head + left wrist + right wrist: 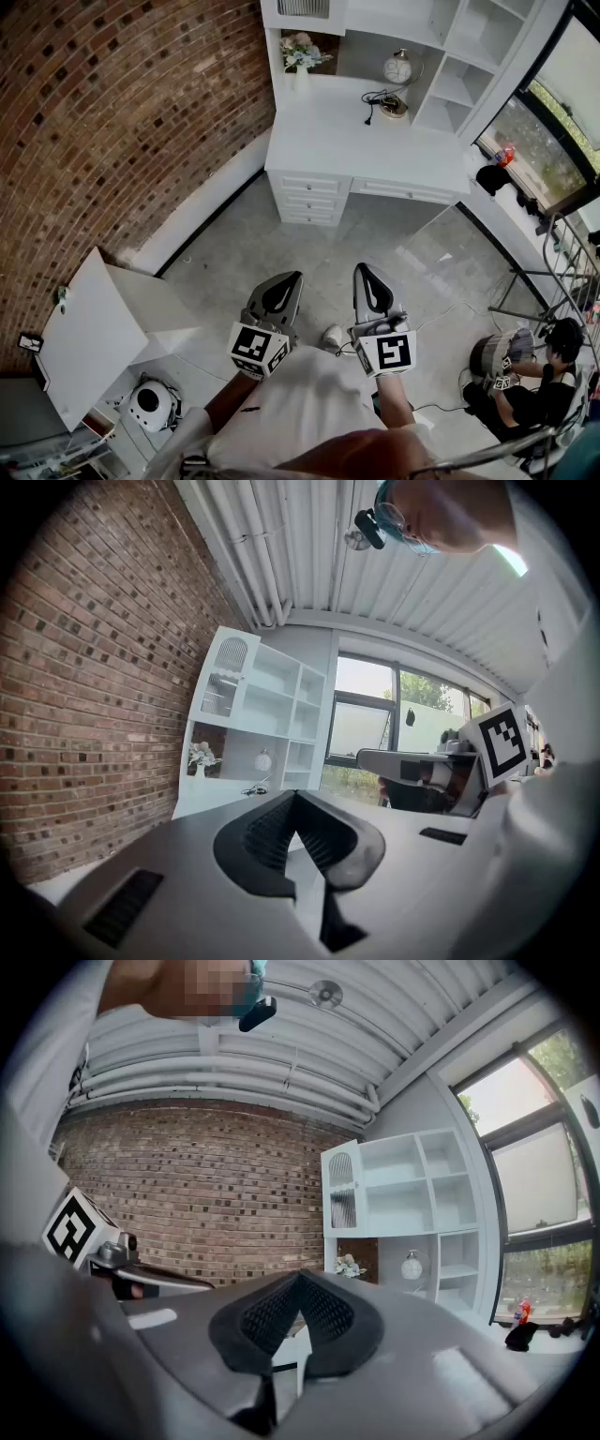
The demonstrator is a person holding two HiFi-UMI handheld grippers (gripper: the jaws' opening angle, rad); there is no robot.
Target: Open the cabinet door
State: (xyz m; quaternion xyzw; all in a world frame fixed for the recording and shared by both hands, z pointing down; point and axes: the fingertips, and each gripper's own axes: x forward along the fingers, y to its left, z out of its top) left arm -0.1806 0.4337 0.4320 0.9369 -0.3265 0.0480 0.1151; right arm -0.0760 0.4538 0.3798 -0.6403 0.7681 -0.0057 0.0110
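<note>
The white cabinet door (304,7) with a slatted grille sits at the top left of the white shelf unit, far across the floor. It shows closed in the left gripper view (228,675) and in the right gripper view (344,1194). My left gripper (292,277) and right gripper (367,270) are held side by side over the grey floor, well short of the unit. Both point toward it. The left gripper (294,795) has its jaws together with nothing between them. The right gripper (300,1278) is shut too, and empty.
Below the shelves stands a white desk (323,131) with drawers (308,195), a vase of flowers (301,52), a round clock (398,67) and a cable. A brick wall (112,112) runs along the left. A white box (94,328) stands at the lower left. A person (530,375) sits at the lower right near a railing.
</note>
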